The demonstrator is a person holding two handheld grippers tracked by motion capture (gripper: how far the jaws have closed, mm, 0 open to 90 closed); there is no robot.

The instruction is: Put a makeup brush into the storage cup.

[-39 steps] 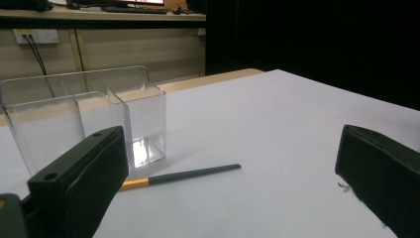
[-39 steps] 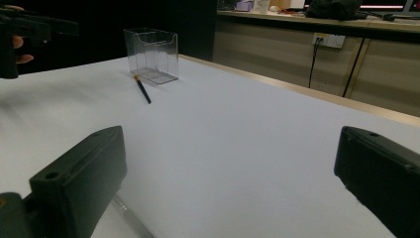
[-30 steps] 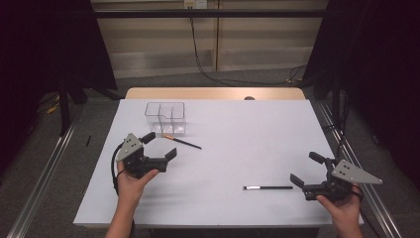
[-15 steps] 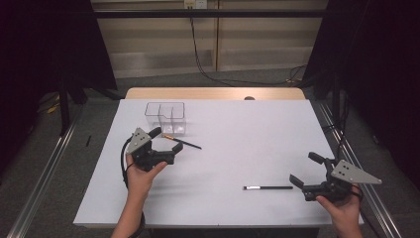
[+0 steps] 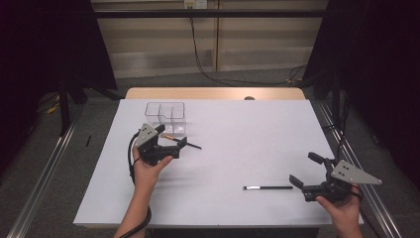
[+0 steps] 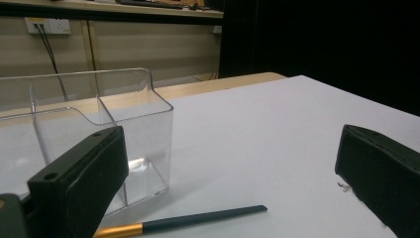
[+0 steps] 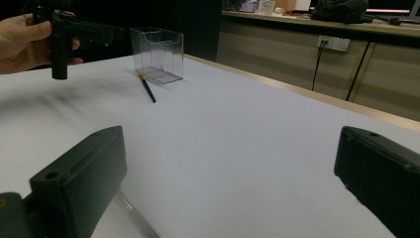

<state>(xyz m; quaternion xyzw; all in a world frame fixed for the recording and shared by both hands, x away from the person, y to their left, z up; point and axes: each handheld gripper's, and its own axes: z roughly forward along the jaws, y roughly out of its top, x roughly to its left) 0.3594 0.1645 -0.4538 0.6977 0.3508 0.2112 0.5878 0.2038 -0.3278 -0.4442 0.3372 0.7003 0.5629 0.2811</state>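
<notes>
Left gripper fingers released, wide gap, nothing between them. It hangs over the brush, just in front of the clear box. Left gripper view: the brush lies flat on the worktop below the gap between the fingers, nearer the left finger. Gold ferrule end toward that finger, dark handle tip pointing toward the right finger. No contact visible between fingers and brush. The clear box stands upright just beyond the left finger, divided into compartments, nothing seen in them.

Right gripper fingers also released, nothing held. It sits low near the worktop's near-right corner. A pen lies flat just beside the fingers, on their open side, tip end away from them; whether it touches the nearer finger I cannot tell. Right gripper view: a thin pale rod edge shows by the left finger, blurred. Far beyond the fingers: brush, clear box, and the left gripper in a hand, all well apart from the right fingers.
</notes>
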